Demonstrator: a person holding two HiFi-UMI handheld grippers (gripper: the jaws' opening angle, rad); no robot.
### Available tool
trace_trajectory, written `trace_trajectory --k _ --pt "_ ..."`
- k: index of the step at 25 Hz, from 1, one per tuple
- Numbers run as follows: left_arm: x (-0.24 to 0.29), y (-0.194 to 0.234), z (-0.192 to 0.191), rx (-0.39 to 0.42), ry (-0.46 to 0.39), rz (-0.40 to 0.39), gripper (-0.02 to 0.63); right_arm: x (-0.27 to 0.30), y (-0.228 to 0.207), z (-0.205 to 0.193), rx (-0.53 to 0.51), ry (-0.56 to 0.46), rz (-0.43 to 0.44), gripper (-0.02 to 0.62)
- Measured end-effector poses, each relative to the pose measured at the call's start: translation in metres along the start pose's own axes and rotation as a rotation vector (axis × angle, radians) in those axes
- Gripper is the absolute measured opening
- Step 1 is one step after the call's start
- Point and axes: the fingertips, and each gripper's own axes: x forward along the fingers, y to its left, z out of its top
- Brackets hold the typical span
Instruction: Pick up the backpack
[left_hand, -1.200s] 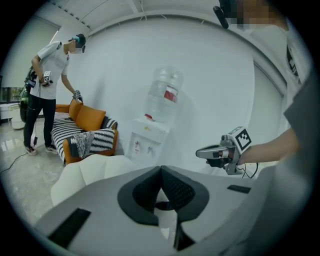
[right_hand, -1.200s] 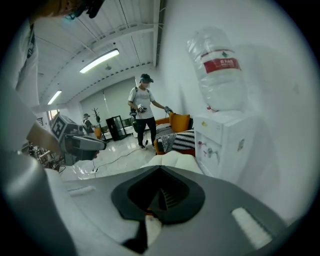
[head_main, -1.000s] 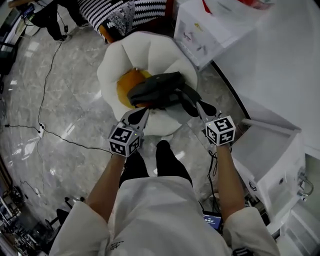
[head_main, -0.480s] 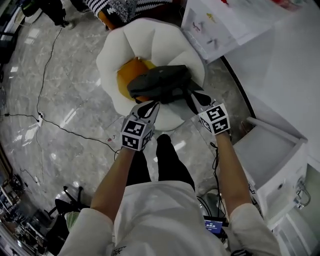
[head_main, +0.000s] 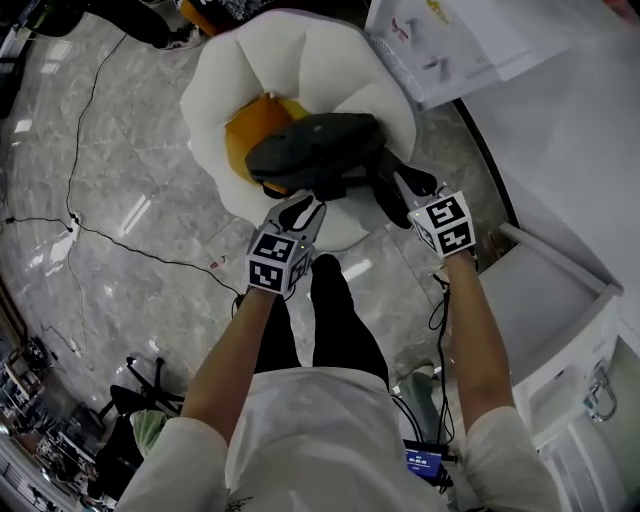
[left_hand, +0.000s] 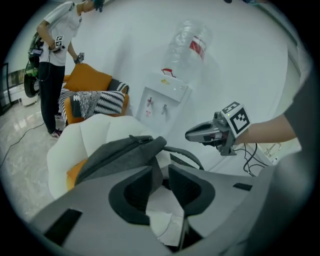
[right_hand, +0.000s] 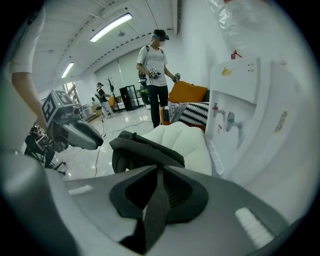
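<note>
The dark grey backpack (head_main: 315, 150) (left_hand: 125, 152) (right_hand: 145, 145) lies on a white petal-shaped chair (head_main: 340, 70), over an orange cushion (head_main: 245, 140). My left gripper (head_main: 305, 205) (left_hand: 164, 177) is at the pack's near edge. Its jaws are opening, with a clear gap and only white seat showing between them. My right gripper (head_main: 410, 183) (right_hand: 159, 182) is at the pack's right side. A dark shoulder strap (right_hand: 152, 210) runs straight through its jaws, which are starting to open while the pads still sit against the strap.
A white water dispenser (head_main: 450, 50) (right_hand: 235, 100) stands right behind the chair. A white cabinet (head_main: 560, 290) is close on the right. Cables (head_main: 90, 235) trail over the marble floor on the left. Beyond the chair a person (right_hand: 157, 75) stands holding grippers.
Both grippers came down toward the chair with the backpack, which now rests on the seat. The left jaws have parted.
</note>
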Motion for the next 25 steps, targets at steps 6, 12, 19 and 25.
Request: trace_trajectory --k 6,12,19,25 --pt "0.021 0.012 -0.035 -0.120 0.072 0.014 0.169 0.014 0.000 -0.013 0.056 0.036 0.097 0.177" --pt "0.046 0.021 -0.046 -0.166 0.108 0.033 0.266 0.035 0.002 -0.030 0.071 0.105 0.145 0.325" --pt "0.069 0.028 -0.052 -0.180 0.130 0.029 0.301 0.057 -0.006 -0.058 0.100 0.194 0.163 0.403" --pt "0.080 0.029 -0.056 -0.195 0.137 0.017 0.301 0.068 -0.007 -0.076 0.129 0.229 0.158 0.404"
